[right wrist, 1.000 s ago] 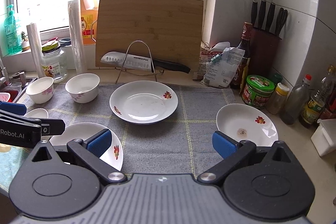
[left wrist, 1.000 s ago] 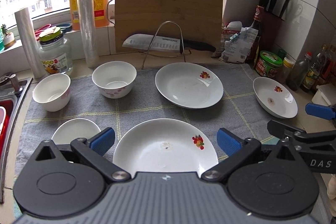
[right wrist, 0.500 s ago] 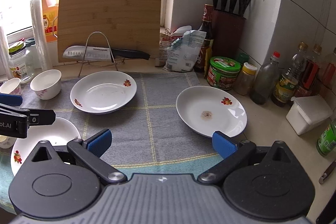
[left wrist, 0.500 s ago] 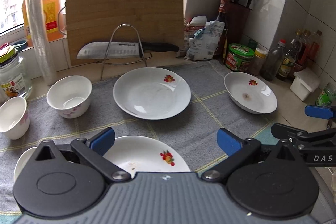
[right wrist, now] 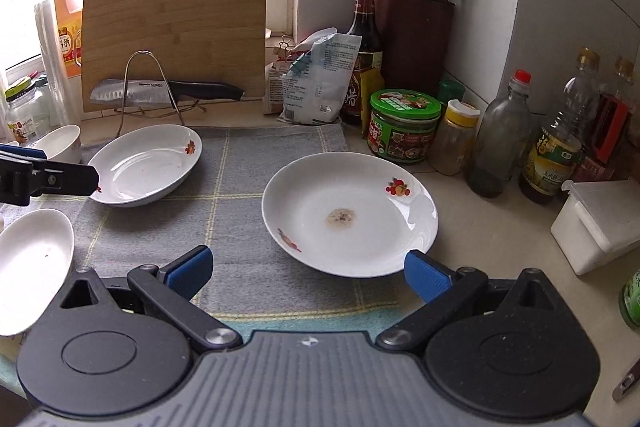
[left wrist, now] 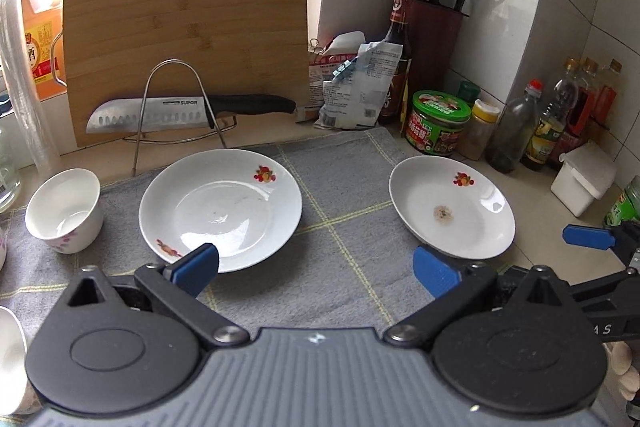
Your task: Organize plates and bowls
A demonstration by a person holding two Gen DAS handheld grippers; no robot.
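Note:
A white plate with a brown stain [right wrist: 348, 213] [left wrist: 452, 207] lies at the right edge of the grey mat [right wrist: 248, 163]. My right gripper [right wrist: 308, 273] hovers open just in front of it, its right fingertip near the plate's near rim. A second white plate [left wrist: 220, 209] [right wrist: 146, 165] rests mid-mat, and my left gripper [left wrist: 316, 269] stands open with its left fingertip over that plate's near rim. A white bowl [left wrist: 64, 211] sits to the left. Another white dish [right wrist: 32, 267] lies at the near left. Nothing is held.
A cutting board [left wrist: 188, 39] leans behind a wire rack with a knife [left wrist: 184, 109]. Jars and bottles [right wrist: 404, 125] crowd the right back corner, with a knife block [right wrist: 416, 39] and a white box [right wrist: 600, 223]. The right gripper's blue finger [left wrist: 590, 237] shows in the left wrist view.
Both grippers have swung right along the counter. The stained plate now sits centred before the right gripper; the near plate and left bowls have slid out of the left view.

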